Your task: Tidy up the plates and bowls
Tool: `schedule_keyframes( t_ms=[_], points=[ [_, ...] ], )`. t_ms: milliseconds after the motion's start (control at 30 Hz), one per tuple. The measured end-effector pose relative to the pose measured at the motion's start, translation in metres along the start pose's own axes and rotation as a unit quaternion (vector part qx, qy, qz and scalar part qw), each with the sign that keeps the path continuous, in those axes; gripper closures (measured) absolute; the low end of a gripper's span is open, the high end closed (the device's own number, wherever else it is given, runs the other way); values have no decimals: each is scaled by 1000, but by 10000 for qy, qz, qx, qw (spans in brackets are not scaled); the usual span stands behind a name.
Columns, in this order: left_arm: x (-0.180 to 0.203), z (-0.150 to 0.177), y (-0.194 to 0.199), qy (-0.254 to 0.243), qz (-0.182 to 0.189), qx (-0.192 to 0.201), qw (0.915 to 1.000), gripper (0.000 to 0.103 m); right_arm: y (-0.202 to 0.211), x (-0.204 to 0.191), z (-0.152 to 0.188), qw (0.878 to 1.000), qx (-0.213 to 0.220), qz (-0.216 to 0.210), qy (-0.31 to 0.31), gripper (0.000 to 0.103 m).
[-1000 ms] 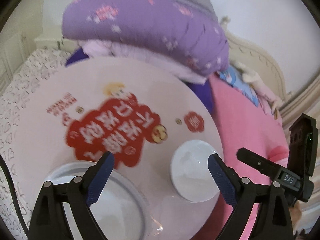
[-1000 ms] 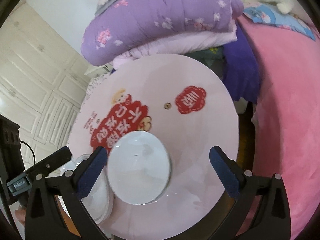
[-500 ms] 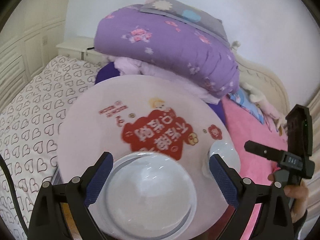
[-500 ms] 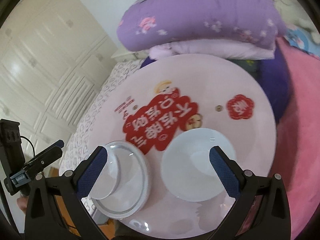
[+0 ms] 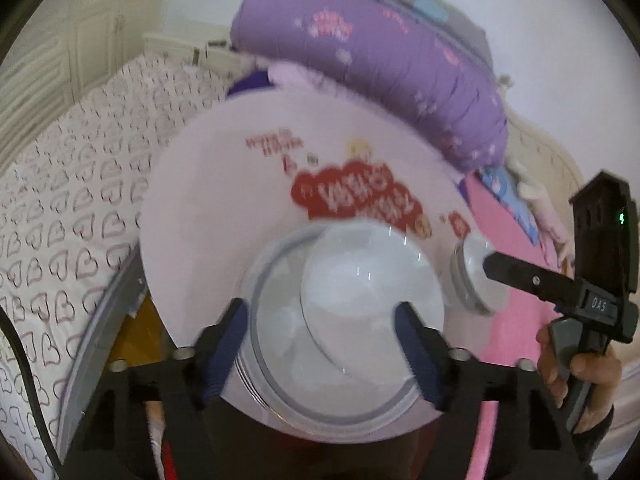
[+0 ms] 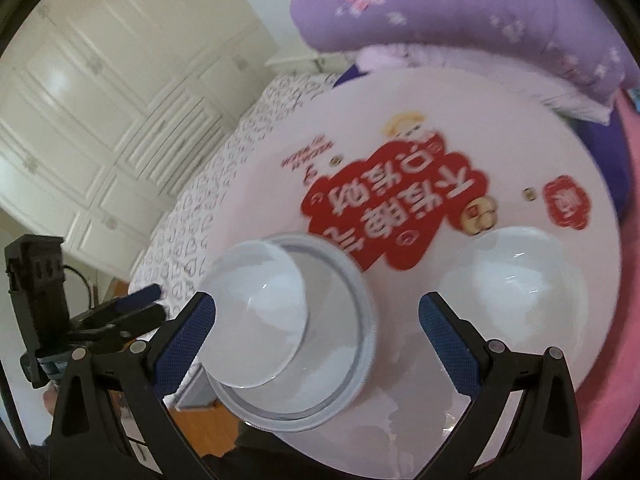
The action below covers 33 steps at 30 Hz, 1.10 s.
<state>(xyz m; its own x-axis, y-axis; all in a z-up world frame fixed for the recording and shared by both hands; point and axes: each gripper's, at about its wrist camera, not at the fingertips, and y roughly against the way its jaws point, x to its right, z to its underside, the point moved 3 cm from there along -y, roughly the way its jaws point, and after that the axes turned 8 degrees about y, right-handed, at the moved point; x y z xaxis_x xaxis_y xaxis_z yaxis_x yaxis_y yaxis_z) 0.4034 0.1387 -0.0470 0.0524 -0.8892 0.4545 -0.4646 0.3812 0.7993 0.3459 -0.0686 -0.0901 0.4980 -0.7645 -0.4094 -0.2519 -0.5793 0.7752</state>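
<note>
1. Bed point(image 5: 60, 200) with a heart-print sheet, a purple quilt point(image 5: 380, 60) piled at its head, a pink blanket point(image 6: 628, 320) along one side.
2. Round pink table point(image 6: 400, 112) over the bed, with a red sticker point(image 6: 392, 208) in the middle.
3. Plate point(image 6: 360, 344), grey-rimmed, at the near edge of the table. A small bowl point(image 6: 256, 312) lies tilted in it, leaning on the plate's left rim.
4. Second bowl point(image 6: 516, 284), white, upright on the table to the right of the plate and apart from it.
5. Left gripper point(image 5: 320, 344) low over the plate, jaws closing at about half width. Plate and tilted bowl sit between the pads; contact cannot be told through the blur.
6. Right gripper point(image 6: 316, 336) spread wide, nothing held, above the gap between plate and second bowl.
7. A hand point(image 5: 576, 364) holds the right gripper's handle.
</note>
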Motion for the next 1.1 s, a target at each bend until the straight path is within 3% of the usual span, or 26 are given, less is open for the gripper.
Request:
schedule_keyframes(
  t_ms=[33,133,400,467,567,600,700,1100],
  points=[
    [-1,2,-5,31,-18,-102,9999,56,-6,-2,1,10000,-76,-16,34,8],
    [-2,-1,-16,169,25,-285,9994,65,-22,-4,6,9995,-291,-68,46,22],
    [-9,-13,-37,459,44,-428,9980,67,-49,1,11,9981,-593,-146,-57,51],
    [-9,-16,-44,465,-6,-437,9980,70,-55,1,11,9978,-636,-174,-55,60],
    [-9,-14,-54,482,-24,-504,9976,84,-61,1,12,9975,-685,-142,-38,80],
    [-8,-12,-58,488,-28,-523,9974,89,-62,1,13,9975,-684,-160,-44,81],
    [-9,-13,-62,551,-7,-513,9972,90,-62,-2,12,9979,-628,-172,36,91],
    [10,-13,-58,395,-95,-314,9987,92,-40,-3,8,9992,-370,11,127,91]
  ],
)
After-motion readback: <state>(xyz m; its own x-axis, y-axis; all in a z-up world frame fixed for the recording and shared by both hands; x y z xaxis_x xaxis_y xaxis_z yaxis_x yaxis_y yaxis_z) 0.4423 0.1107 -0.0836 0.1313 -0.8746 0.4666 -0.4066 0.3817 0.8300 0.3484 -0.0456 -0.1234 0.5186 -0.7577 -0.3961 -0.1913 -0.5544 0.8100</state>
